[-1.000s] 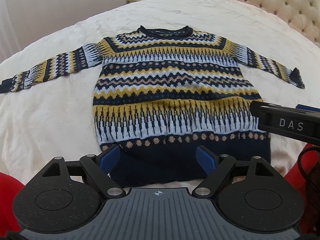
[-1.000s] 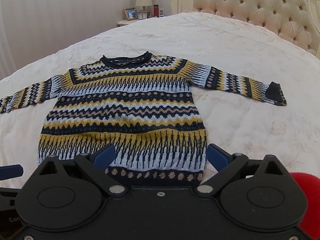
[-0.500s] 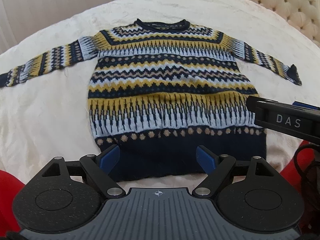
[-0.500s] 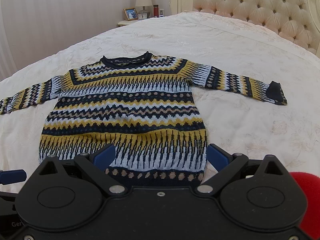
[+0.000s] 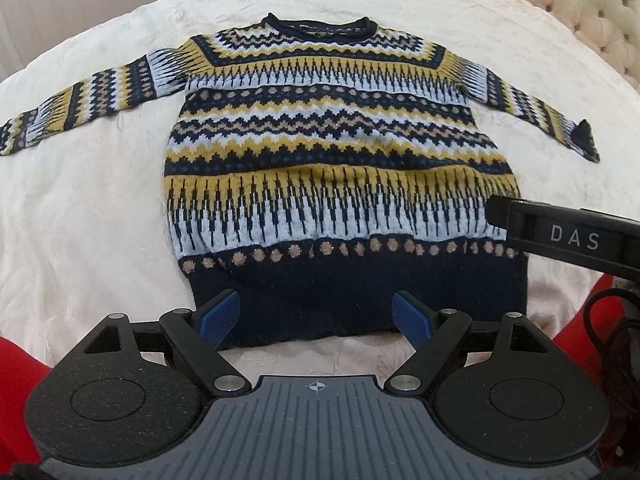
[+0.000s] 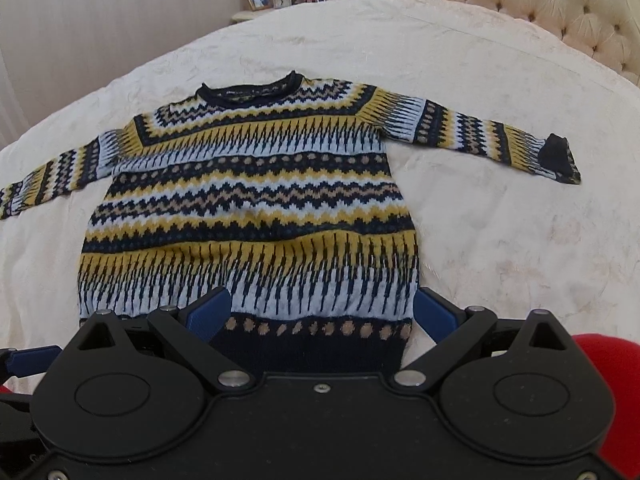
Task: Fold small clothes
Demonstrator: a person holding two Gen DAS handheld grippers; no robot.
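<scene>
Both jaws stand wide with nothing between them: the left gripper (image 5: 316, 316) hangs over the dark hem of the sweater (image 5: 336, 160), and the right gripper (image 6: 322, 314) hangs over the same hem, closer to its right corner. This sweater lies flat and face up on the cream bedspread (image 6: 500, 220), hem nearest, sleeves spread to both sides, collar farthest. I judge the knit soft, thick and rather light; it will sag and stretch when lifted, not slide. A good hold seems to be a sleeve cuff or a hem corner. Beyond the collar stands a nightstand (image 6: 256, 14), and the tufted headboard (image 6: 540, 4) rises at the right.
</scene>
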